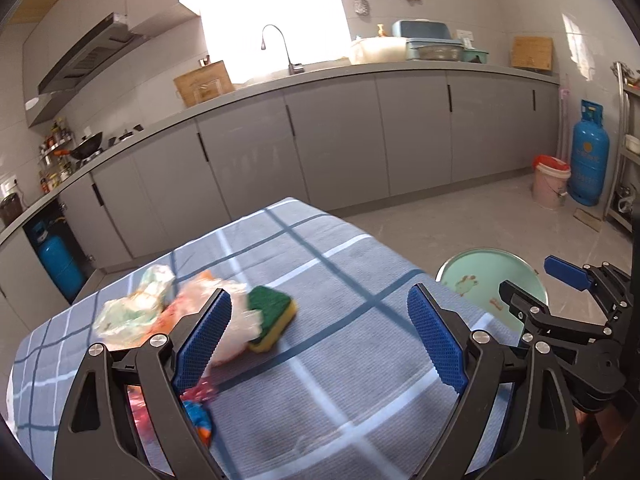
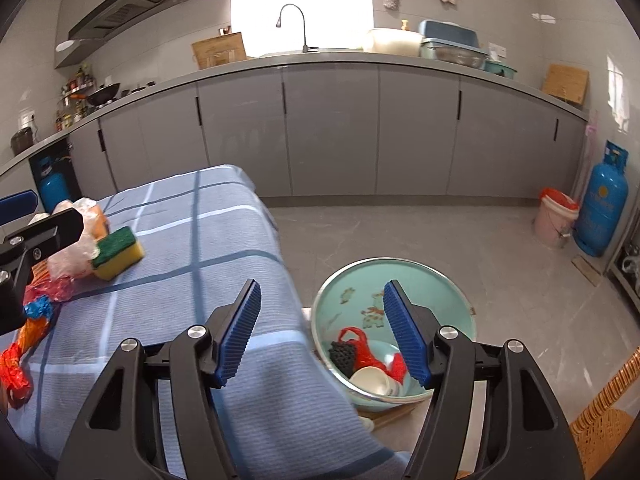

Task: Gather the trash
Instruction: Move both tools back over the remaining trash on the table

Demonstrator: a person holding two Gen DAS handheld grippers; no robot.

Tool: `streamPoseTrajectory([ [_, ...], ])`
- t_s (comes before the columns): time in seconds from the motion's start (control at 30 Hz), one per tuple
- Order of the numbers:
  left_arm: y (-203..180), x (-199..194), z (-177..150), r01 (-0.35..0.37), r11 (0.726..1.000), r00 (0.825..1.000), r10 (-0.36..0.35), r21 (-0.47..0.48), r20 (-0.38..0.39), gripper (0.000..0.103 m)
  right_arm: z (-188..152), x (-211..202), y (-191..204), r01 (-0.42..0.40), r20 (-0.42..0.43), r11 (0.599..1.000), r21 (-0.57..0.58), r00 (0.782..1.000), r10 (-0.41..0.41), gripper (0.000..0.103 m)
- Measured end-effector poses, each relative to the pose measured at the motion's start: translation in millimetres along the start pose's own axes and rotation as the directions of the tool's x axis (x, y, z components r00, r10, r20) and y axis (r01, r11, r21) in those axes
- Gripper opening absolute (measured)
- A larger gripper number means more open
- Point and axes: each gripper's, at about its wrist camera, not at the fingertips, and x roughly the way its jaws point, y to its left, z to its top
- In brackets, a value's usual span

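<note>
Across the checked tabletop (image 1: 320,320), left tongs (image 1: 320,336) and right tongs (image 2: 322,330) gape empty; blurred plastic wrappers (image 1: 140,308) half-hide a sponge (image 1: 272,316), basin (image 2: 440,280) partly cut off.

A table (image 1: 320,360) under a blue checked cloth (image 2: 192,248) carries a green-and-yellow sponge (image 1: 272,322), green side up, with crumpled clear plastic bags (image 1: 136,304) touching its left side. Nearer the cloth's left edge lie red, orange and blue wrappers (image 2: 28,336). Just beside the table's right edge sits a green basin (image 2: 400,304), which holds a red bag (image 2: 370,354), a black net and a white cup (image 2: 374,380)
</note>
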Motion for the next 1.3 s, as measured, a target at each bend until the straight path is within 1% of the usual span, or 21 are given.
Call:
streamPoseTrajectory([
  [0.23, 39, -17, -14, -0.076, 0.996, 0.997, 0.076, -0.043, -0.002, 0.090, 2, -9, 45, -0.056, 0.002, 0.996, -0.065, 0.998, 0.056, 0.064],
  [0.53, 78, -34, -30, -0.139, 0.985, 0.990, 0.139, -0.098, -0.011, 0.090, -2, -26, 89, -0.114, 0.001, 0.985, -0.130, 0.993, 0.115, 0.064],
  [0.77, 104, -45, -46, -0.191, 0.974, 0.982, 0.188, -0.123, -0.034, 0.090, -9, -38, 126, -0.180, -0.018, 0.967, -0.178, 0.984, 0.180, 0.065],
  [1.0, 149, -56, -71, -0.285, 0.945, 0.958, 0.273, -0.160, -0.091, 0.090, -20, -49, 168, -0.254, -0.046, 0.937, -0.240, 0.967, 0.251, 0.065],
  [1.1, 170, -61, -84, -0.329, 0.926, 0.943, 0.310, -0.186, -0.125, 0.091, -23, -53, 185, -0.280, -0.055, 0.924, -0.259, 0.960, 0.275, 0.065],
  [1.3, 195, -68, -107, -0.376, 0.900, 0.922, 0.340, -0.220, -0.186, 0.091, -32, -64, 220, -0.337, -0.079, 0.890, -0.309, 0.941, 0.329, 0.066],
])
